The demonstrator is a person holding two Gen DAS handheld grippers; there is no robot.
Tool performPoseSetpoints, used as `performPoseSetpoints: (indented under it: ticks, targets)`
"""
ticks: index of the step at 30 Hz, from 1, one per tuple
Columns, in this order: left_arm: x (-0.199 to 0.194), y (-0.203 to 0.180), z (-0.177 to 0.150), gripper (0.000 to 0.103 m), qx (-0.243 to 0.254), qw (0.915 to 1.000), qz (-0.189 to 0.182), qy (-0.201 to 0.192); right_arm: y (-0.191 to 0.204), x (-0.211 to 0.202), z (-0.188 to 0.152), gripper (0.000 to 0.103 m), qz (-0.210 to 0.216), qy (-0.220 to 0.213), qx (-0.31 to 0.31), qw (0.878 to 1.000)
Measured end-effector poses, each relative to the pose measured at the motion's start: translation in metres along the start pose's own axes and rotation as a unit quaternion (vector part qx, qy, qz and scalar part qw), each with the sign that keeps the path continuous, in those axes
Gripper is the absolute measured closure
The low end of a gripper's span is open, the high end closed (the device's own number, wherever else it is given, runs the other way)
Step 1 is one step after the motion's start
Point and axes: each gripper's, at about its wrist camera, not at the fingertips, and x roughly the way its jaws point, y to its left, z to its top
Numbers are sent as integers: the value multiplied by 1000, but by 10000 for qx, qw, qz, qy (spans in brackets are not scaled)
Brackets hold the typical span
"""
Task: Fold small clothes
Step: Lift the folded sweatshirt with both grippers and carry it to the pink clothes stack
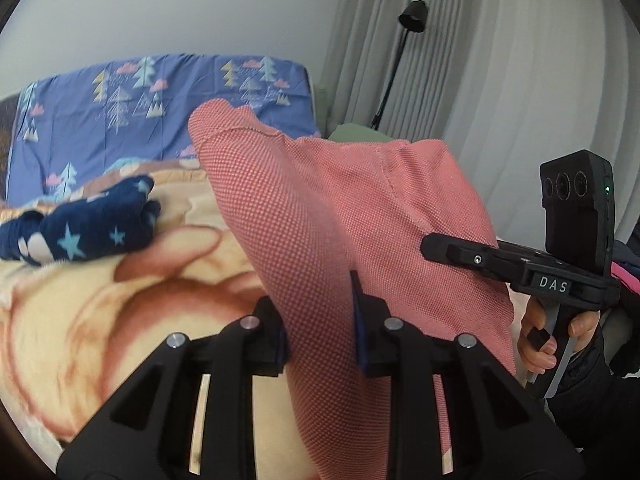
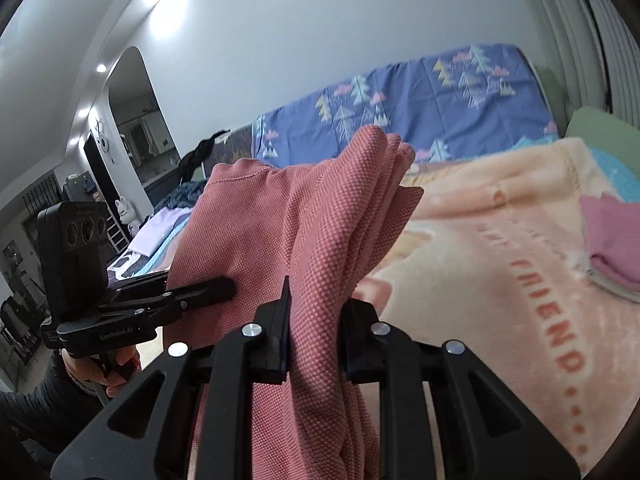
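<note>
While the pink knitted garment [image 1: 320, 208] is held up above the bed's peach blanket [image 2: 500, 280], one bunched edge is clamped between the pads of the left hand-held gripper [image 1: 320, 332] and another gathered fold is gripped by the right hand-held gripper [image 2: 316, 332]. A navy star-patterned cloth [image 1: 84, 224] is seen lying on the blanket, and a folded mauve cloth [image 2: 612, 240] is seen resting near its far side, well apart from the raised garment
</note>
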Motion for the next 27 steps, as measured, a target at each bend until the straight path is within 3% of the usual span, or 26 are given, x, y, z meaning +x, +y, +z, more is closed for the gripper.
performPoseSetpoints:
  ticks: [14,27]
  targets:
    - [18,-98,44,78,801,9962,-298,-161,-41,-104,15,83,-593,-706,90,9957]
    - [99,-180,88,78,1468,9866,-705,-25,-111,-164,20,83,-1507,-1140,249,9817]
